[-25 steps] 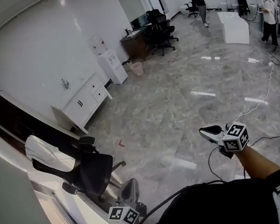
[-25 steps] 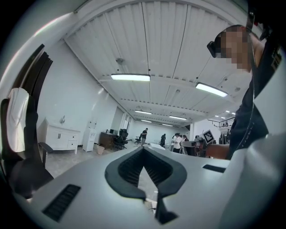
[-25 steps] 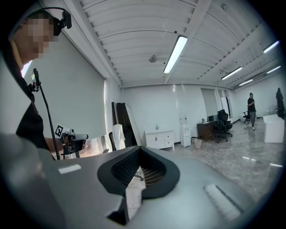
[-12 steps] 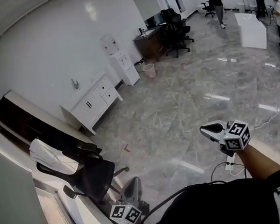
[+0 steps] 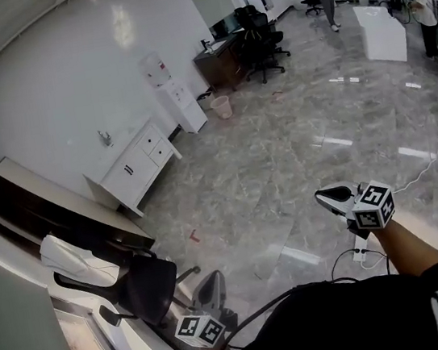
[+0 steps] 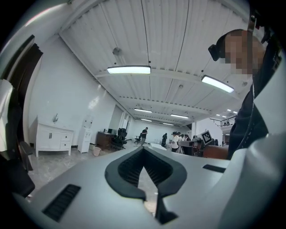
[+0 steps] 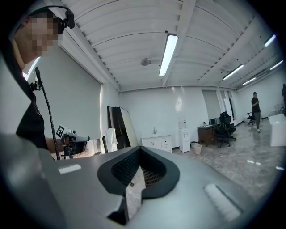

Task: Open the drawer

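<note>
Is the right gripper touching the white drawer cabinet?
Apart. The head view shows a broad stretch of floor between the right gripper and the white drawer cabinet.

A water dispenser (image 5: 178,103) stands against the wall (image 5: 65,71), a pink bin (image 5: 221,107) near it. Beyond, a dark table (image 5: 218,62) and black office chairs (image 5: 258,43). People (image 5: 425,7) stand far off around a white block (image 5: 382,33); a cable (image 5: 435,147) crosses the floor (image 5: 283,168).

Bright, even light from ceiling strip lamps (image 7: 169,53), glare streaks on glossy floor (image 5: 268,172), strong fisheye bending at edges.
</note>
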Tool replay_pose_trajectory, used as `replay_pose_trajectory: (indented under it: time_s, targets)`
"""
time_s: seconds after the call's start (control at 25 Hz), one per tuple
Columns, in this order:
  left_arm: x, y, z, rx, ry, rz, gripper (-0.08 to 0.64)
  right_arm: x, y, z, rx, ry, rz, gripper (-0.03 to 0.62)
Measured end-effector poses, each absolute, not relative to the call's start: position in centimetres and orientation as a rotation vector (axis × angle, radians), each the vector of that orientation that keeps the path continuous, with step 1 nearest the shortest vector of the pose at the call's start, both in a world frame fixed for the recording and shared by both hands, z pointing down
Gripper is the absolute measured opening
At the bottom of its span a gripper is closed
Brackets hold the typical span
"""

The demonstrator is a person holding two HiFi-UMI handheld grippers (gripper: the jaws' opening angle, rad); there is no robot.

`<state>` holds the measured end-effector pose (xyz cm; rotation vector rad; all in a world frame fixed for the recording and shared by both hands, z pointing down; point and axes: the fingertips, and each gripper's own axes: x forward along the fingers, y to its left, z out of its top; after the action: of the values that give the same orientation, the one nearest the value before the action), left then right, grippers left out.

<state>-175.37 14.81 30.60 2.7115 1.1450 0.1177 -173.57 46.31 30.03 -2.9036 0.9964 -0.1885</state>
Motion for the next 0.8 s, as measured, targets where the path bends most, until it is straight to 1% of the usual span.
replay_pose_trajectory:
  time_s: [0.32,0.56,0.8]
  targets:
    - [-166.8,10.8,29.3,2.633,1.289,0.068,-0.01,-168.4,43.1,28.3,-2.991,0.842,-0.174,-0.002]
    - [-160.5,5.3,27.4,2.596,1.386,0.044,-0.009,-163.5,38.2,26.3,-3.03,0.73,-0.137,-0.002]
    - [-155.0,-0.5,27.9,2.591,1.413,0.065,-0.009,-158.2,32.6,26.7,-3.025,0.698,-0.141,-0.002]
